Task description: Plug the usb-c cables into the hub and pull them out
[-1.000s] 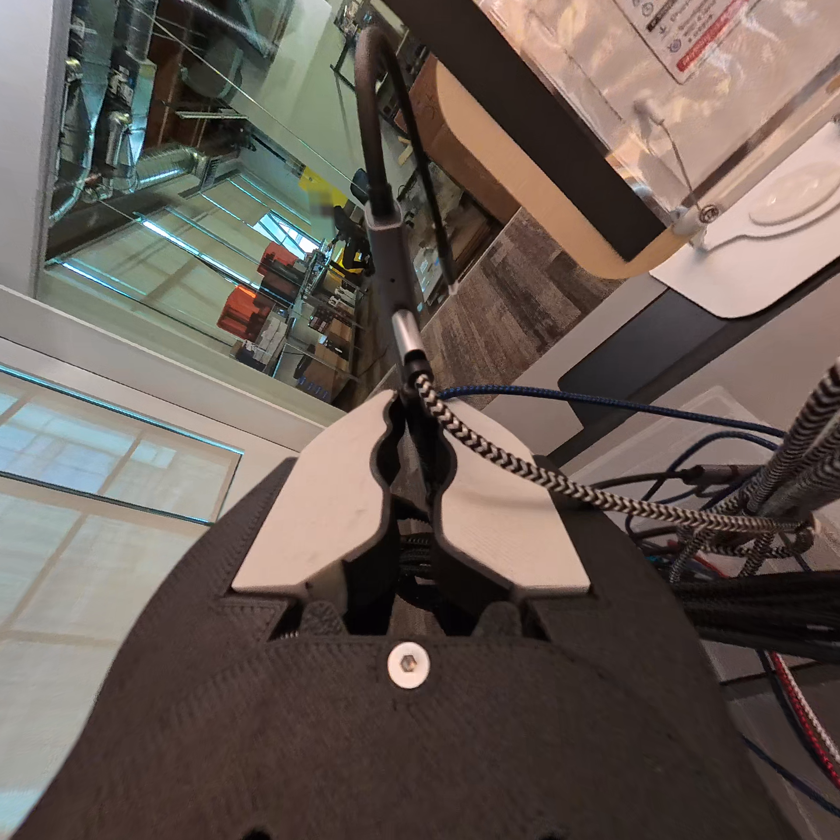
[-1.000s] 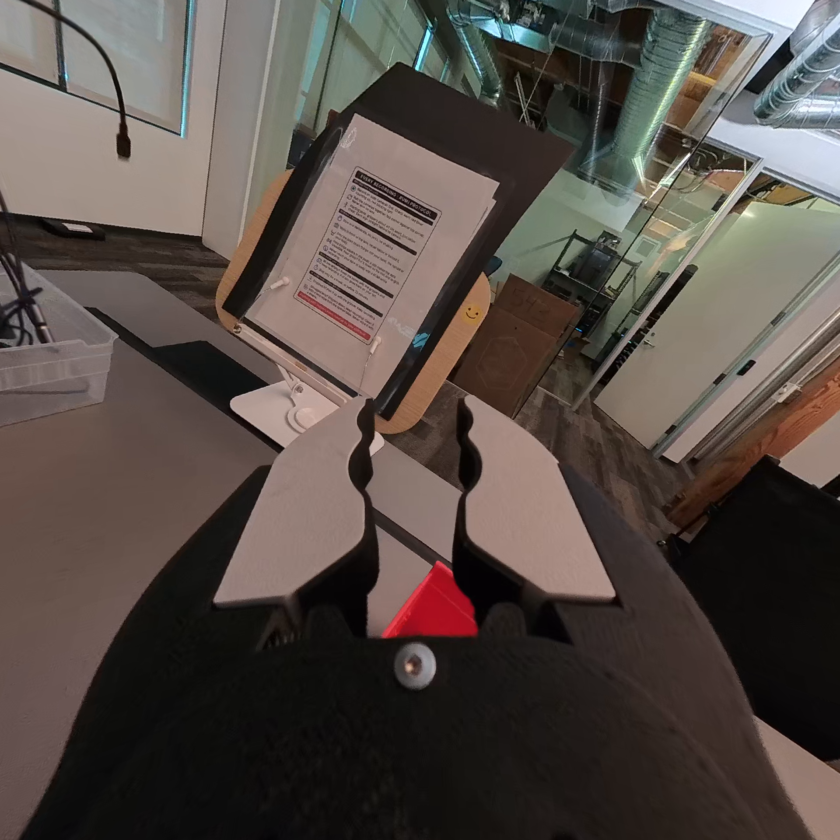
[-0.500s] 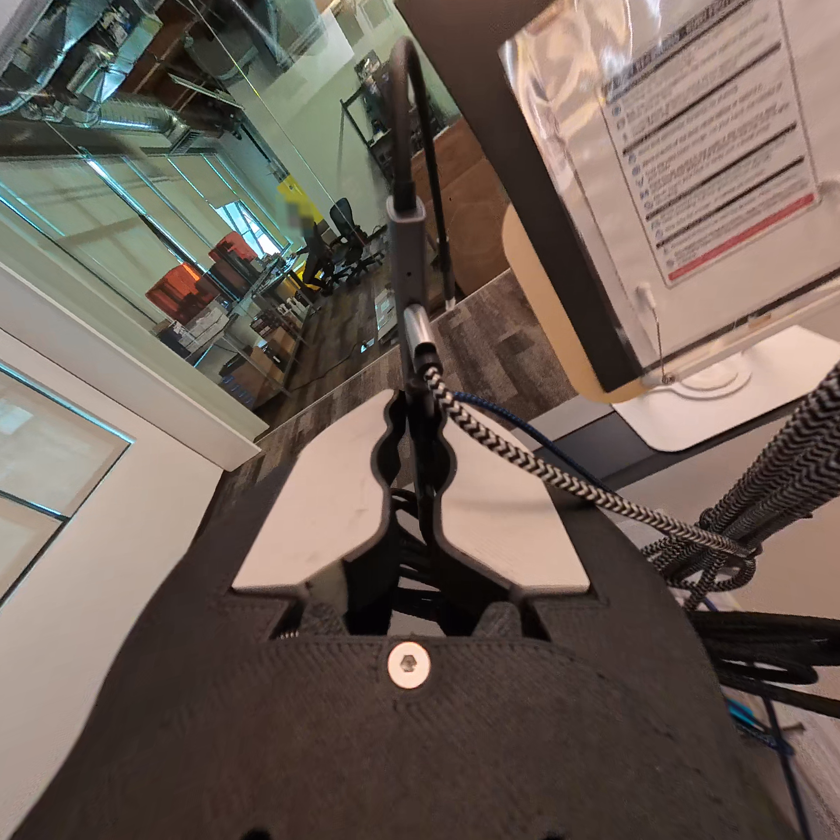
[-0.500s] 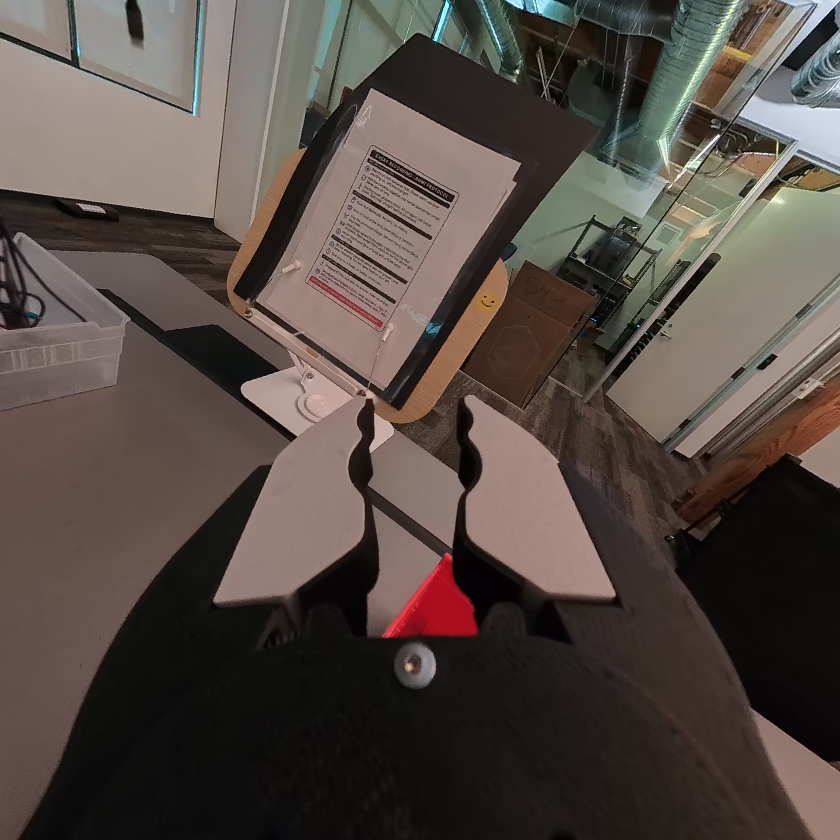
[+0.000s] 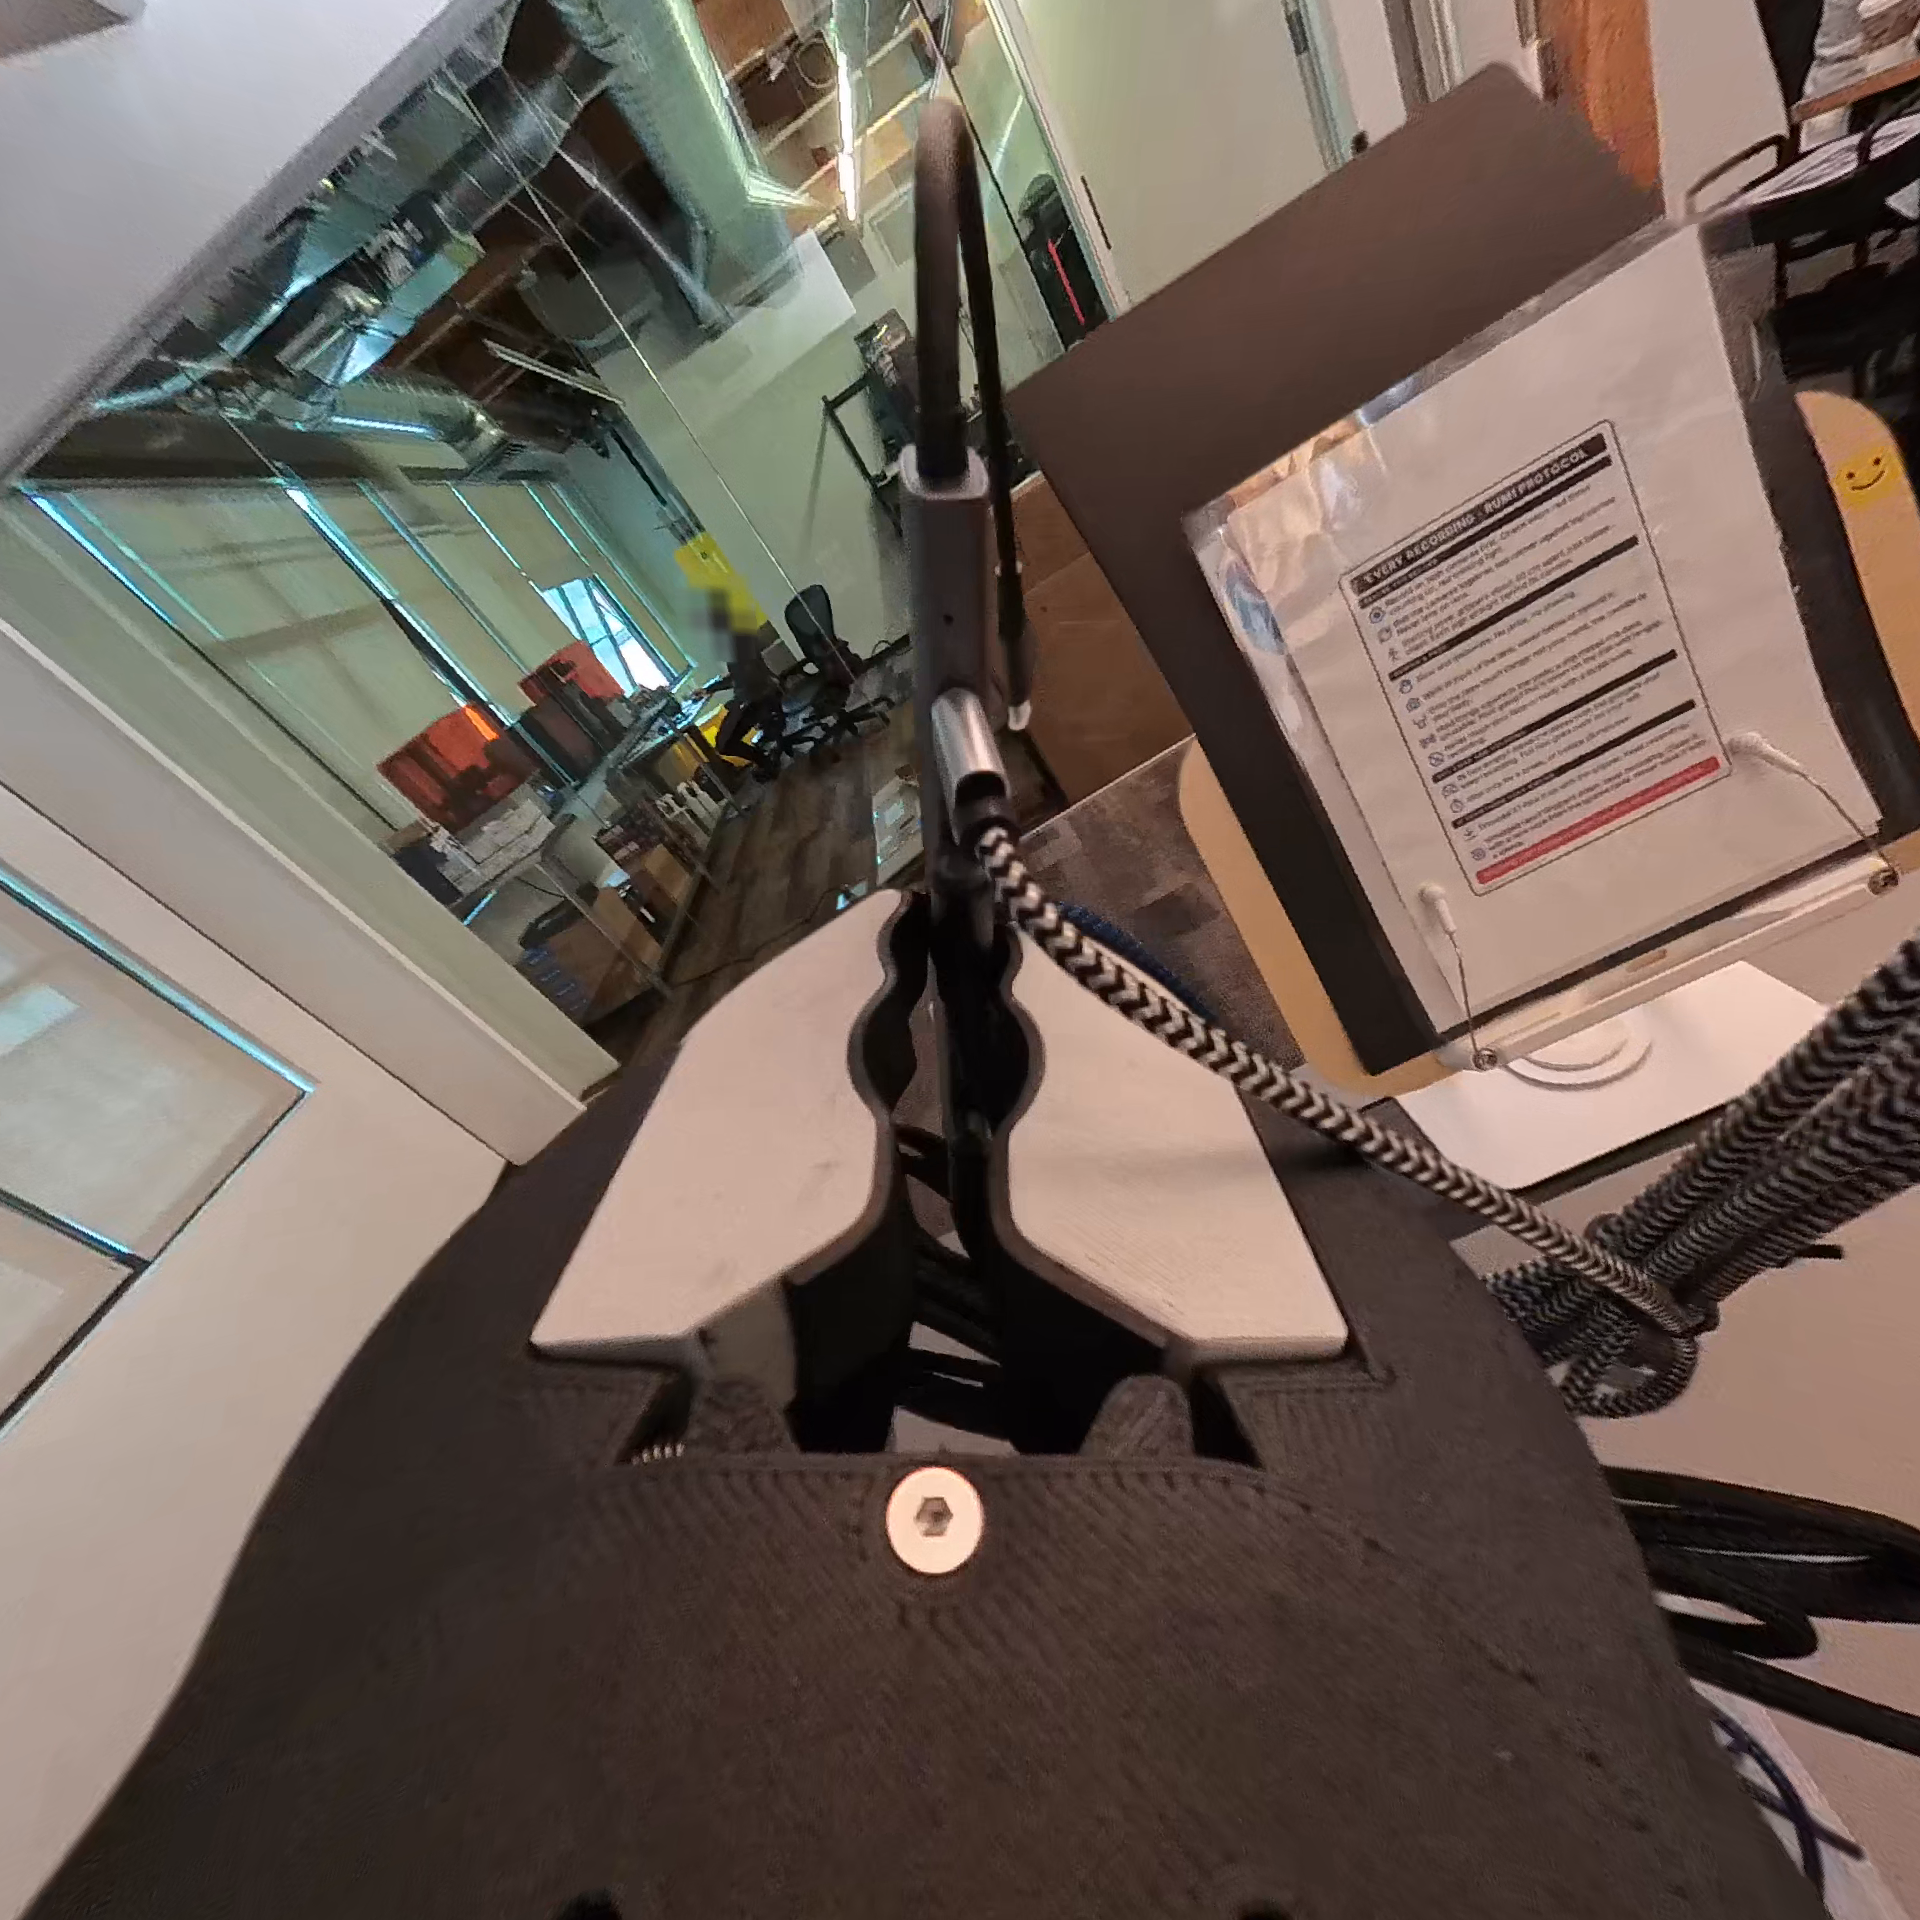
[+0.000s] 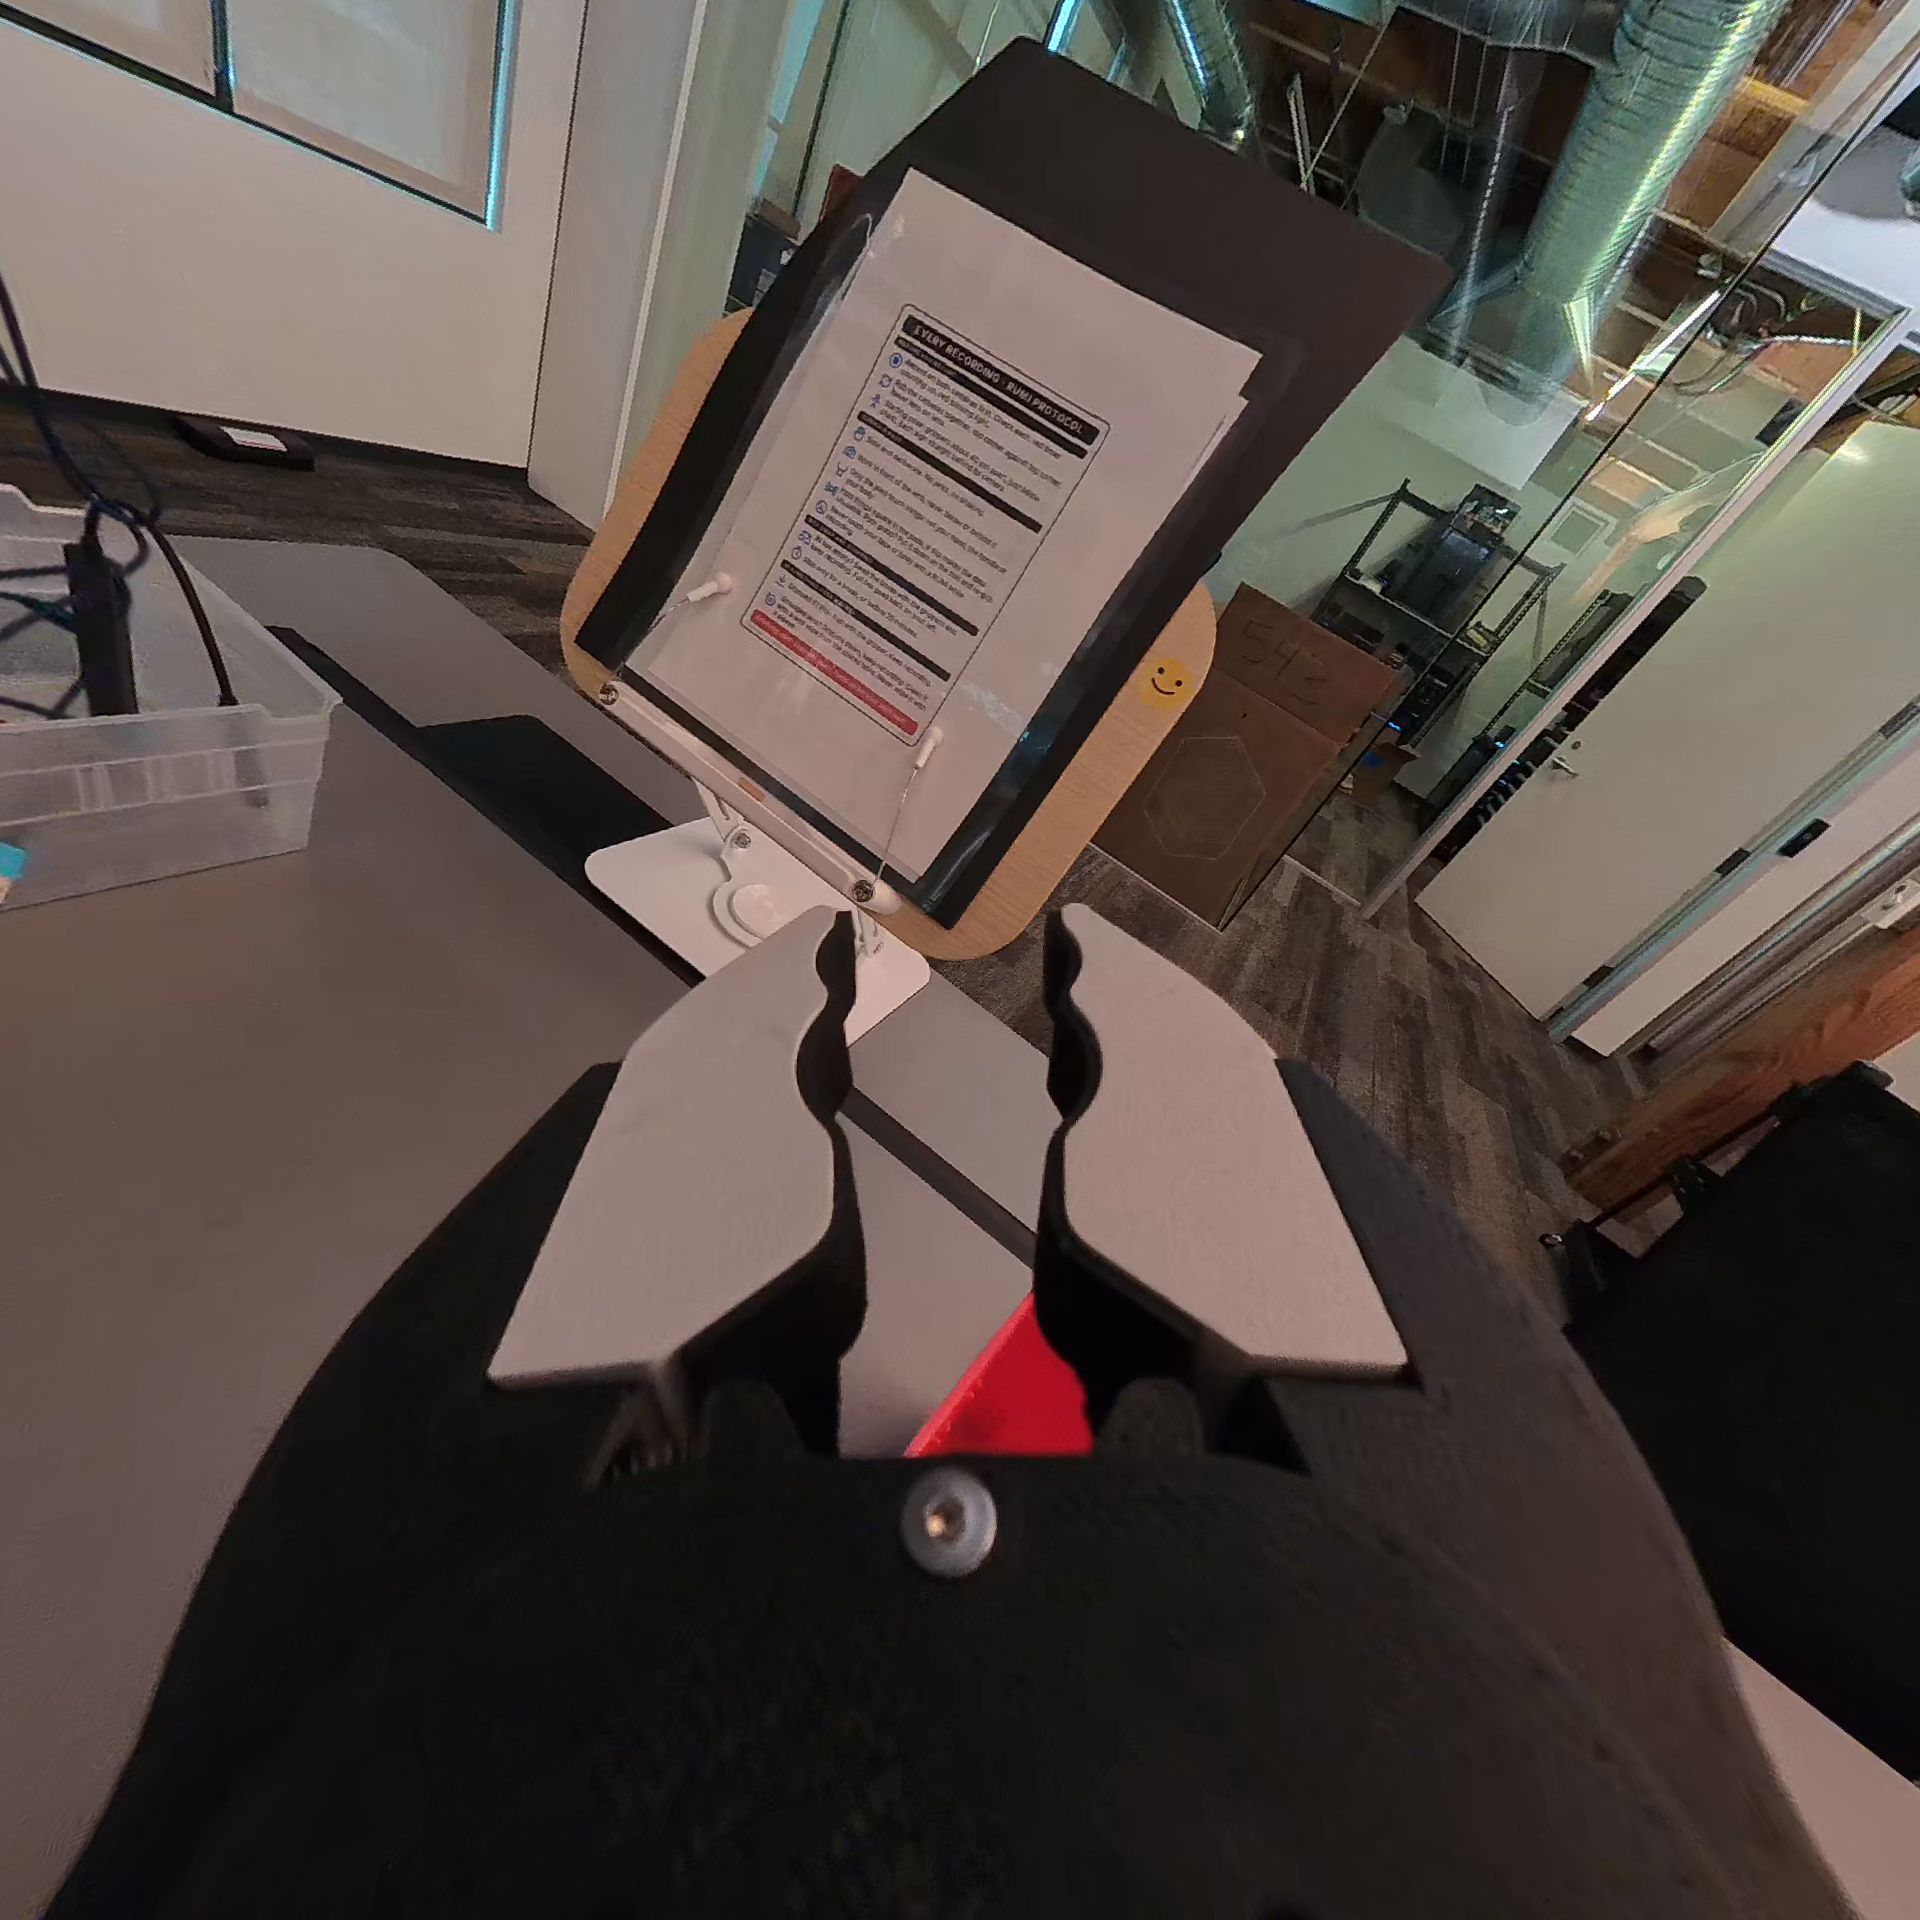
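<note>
- The left gripper (image 5: pixel 951 935) is clenched on a black-and-white braided usb-c cable (image 5: pixel 1195 1044) just behind its silver plug (image 5: pixel 961 743)
- That plug sits seated in the grey hub (image 5: pixel 948 582), held aloft beyond the fingertips
- The right gripper (image 6: pixel 945 935) hangs released and empty above the grey table (image 6: pixel 260 1039)
- Judged so: one cable is plugged; pulling it out remains, and more cables wait at right

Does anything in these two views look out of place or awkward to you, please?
Yes: the slim grey metal hub is lifted off the desk, clamped upright in the left tongs, with a black-and-white braided cable plugged in and dragging a tangle sideways. The right tongs are open and empty.
</note>
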`<state>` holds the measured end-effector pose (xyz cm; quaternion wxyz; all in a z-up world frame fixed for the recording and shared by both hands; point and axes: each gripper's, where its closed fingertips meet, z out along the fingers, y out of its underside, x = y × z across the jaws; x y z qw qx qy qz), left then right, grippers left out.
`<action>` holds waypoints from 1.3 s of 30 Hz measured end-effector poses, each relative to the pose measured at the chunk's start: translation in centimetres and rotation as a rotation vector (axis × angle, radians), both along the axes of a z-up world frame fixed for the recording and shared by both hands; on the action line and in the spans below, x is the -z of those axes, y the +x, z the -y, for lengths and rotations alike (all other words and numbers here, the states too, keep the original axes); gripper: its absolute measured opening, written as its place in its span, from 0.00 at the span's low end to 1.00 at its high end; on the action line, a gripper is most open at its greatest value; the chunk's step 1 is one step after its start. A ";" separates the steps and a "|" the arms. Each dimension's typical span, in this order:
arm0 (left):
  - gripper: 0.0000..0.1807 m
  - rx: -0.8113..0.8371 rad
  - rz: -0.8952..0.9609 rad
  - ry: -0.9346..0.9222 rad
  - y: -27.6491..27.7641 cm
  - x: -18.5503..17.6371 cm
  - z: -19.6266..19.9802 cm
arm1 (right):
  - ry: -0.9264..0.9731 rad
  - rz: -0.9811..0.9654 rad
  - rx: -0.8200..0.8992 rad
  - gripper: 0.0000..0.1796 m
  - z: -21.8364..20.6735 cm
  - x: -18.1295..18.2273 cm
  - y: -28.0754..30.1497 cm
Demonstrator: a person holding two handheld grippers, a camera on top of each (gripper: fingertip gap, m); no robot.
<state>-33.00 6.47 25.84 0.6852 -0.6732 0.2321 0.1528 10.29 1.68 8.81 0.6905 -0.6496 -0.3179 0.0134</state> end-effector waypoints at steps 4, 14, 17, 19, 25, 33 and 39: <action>0.06 -0.017 -0.032 0.010 0.2 -2.4 0.7 | -0.012 0.010 -0.010 0.19 0.0 0.3 -0.4; 0.06 -0.003 0.023 0.033 0.2 -6.9 2.3 | -0.049 0.070 -0.046 0.19 -0.3 1.7 -2.6; 0.06 -0.006 0.022 0.044 0.3 -7.2 2.6 | -0.061 0.082 -0.068 0.19 -0.4 2.0 -3.9; 0.06 -0.007 0.039 0.049 0.3 -7.7 2.6 | -0.070 0.103 -0.078 0.19 -0.4 2.5 -4.6; 0.06 -0.021 0.042 0.064 0.4 -10.2 3.0 | -0.122 0.123 -0.128 0.19 -0.3 4.0 -7.4; 0.06 -0.060 0.005 0.084 1.2 -12.8 3.9 | -0.147 0.012 -0.377 0.16 3.3 4.0 -14.6; 0.06 -0.048 -0.008 0.097 2.3 -14.1 5.0 | -0.293 -0.119 -0.691 0.12 7.7 5.5 -20.7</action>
